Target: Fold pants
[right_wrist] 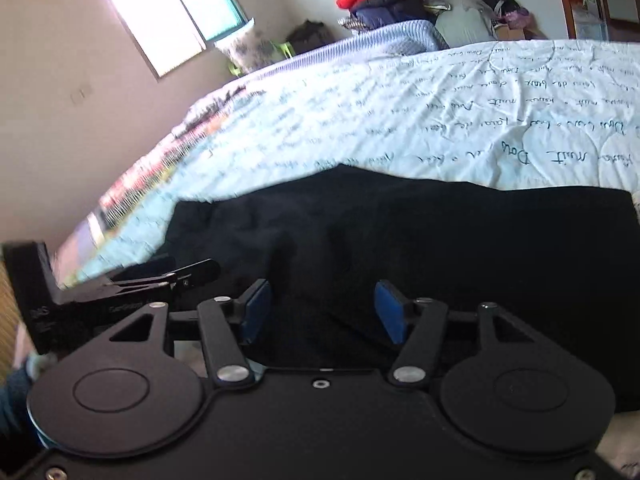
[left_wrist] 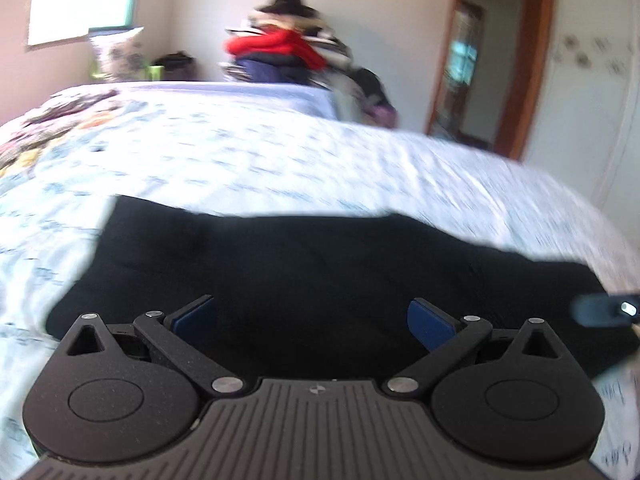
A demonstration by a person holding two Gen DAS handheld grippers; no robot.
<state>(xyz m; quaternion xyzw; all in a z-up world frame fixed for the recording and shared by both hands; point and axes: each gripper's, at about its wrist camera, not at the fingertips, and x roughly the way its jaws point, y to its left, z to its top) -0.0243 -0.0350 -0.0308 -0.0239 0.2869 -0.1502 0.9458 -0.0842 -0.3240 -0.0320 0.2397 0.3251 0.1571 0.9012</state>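
Observation:
Black pants [left_wrist: 304, 272] lie flat across the near part of a bed, stretched left to right; they also show in the right wrist view [right_wrist: 440, 240]. My left gripper [left_wrist: 312, 320] is open, its blue pads wide apart, hovering just above the pants' near edge and holding nothing. My right gripper [right_wrist: 322, 312] is open too, blue pads apart over the dark cloth, empty. The left gripper's body [right_wrist: 120, 292] shows at the left of the right wrist view. A blurred dark piece of the right gripper [left_wrist: 604, 312] shows at the right edge of the left wrist view.
The bed has a white quilt with handwritten print [right_wrist: 440, 112]. A pile of clothes with a red jacket [left_wrist: 276, 48] stands beyond the bed's far side. A window [right_wrist: 172, 16] is on the left wall, a wooden door frame [left_wrist: 492, 60] on the right.

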